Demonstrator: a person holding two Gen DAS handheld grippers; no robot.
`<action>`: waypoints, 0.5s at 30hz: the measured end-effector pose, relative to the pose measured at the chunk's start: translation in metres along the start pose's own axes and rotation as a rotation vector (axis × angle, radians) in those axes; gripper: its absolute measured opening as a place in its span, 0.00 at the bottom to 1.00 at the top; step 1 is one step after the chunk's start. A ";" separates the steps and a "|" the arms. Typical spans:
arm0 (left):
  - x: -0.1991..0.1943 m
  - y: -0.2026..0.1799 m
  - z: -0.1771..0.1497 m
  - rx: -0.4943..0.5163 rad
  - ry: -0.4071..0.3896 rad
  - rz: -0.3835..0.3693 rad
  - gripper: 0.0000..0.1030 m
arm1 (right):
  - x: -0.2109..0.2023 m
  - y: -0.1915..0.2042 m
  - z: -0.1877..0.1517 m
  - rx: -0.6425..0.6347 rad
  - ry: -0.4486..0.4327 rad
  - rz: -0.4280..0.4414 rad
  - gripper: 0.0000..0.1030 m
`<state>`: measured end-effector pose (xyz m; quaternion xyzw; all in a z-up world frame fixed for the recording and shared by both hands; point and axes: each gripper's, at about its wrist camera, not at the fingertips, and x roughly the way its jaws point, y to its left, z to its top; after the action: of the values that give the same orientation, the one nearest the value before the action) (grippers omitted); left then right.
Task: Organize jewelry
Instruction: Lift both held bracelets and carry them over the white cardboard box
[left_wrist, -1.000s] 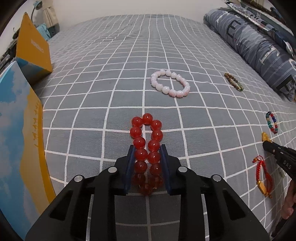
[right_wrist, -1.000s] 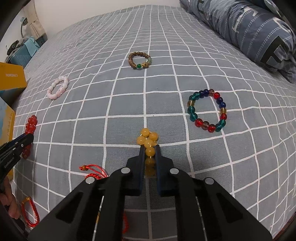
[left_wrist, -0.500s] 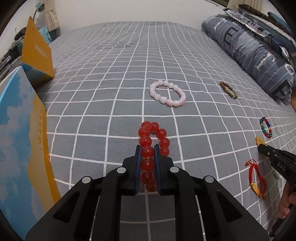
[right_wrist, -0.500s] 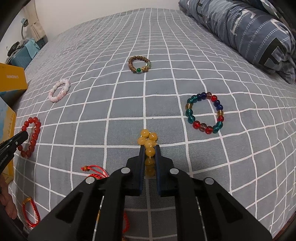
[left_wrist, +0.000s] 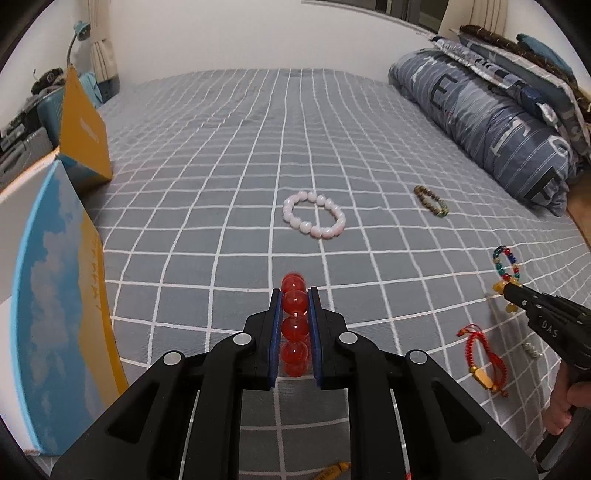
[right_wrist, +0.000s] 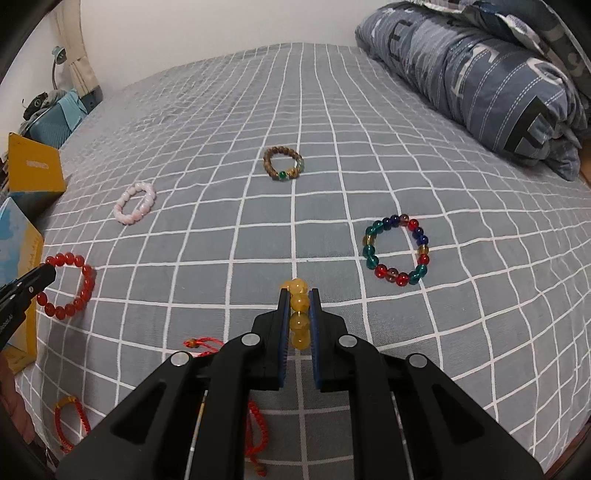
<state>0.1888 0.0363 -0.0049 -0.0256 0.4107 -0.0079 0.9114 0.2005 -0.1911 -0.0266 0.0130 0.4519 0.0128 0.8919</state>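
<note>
My left gripper (left_wrist: 294, 292) is shut on a red bead bracelet (left_wrist: 294, 328), whose beads run in a line between the blue pads. In the right wrist view the same red bracelet (right_wrist: 86, 280) spreads as a loop from the left gripper's tip (right_wrist: 46, 274). My right gripper (right_wrist: 298, 292) is shut on a yellow bead bracelet (right_wrist: 299, 302). In the left wrist view the right gripper (left_wrist: 513, 291) shows at the right edge, with a hand behind it. Both are held low over the grey checked bedspread (left_wrist: 221, 184).
On the bed lie a pink bracelet (left_wrist: 321, 232), a brown one (right_wrist: 271, 162), a multicoloured one (right_wrist: 371, 253) and red cord bracelets (left_wrist: 480, 354). A blue and yellow box (left_wrist: 55, 314) and a yellow box (left_wrist: 83, 129) stand at the left. A rolled duvet (left_wrist: 498, 129) lies at the right.
The left jaws narrowed onto the red bracelet, then rose with it, so its beads now line up between the pads. The right gripper rose slightly, still shut on the yellow beads.
</note>
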 end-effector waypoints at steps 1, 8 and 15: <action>-0.002 -0.001 0.000 0.001 -0.003 -0.001 0.12 | -0.003 0.000 0.000 -0.001 -0.003 0.001 0.09; -0.024 -0.005 -0.001 0.008 -0.033 -0.010 0.12 | -0.022 0.006 -0.002 -0.009 -0.035 0.001 0.09; -0.047 -0.006 -0.001 0.013 -0.063 -0.015 0.12 | -0.042 0.013 0.000 -0.020 -0.068 -0.004 0.09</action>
<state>0.1571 0.0320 0.0302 -0.0232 0.3815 -0.0165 0.9239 0.1755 -0.1792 0.0077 0.0034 0.4212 0.0149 0.9068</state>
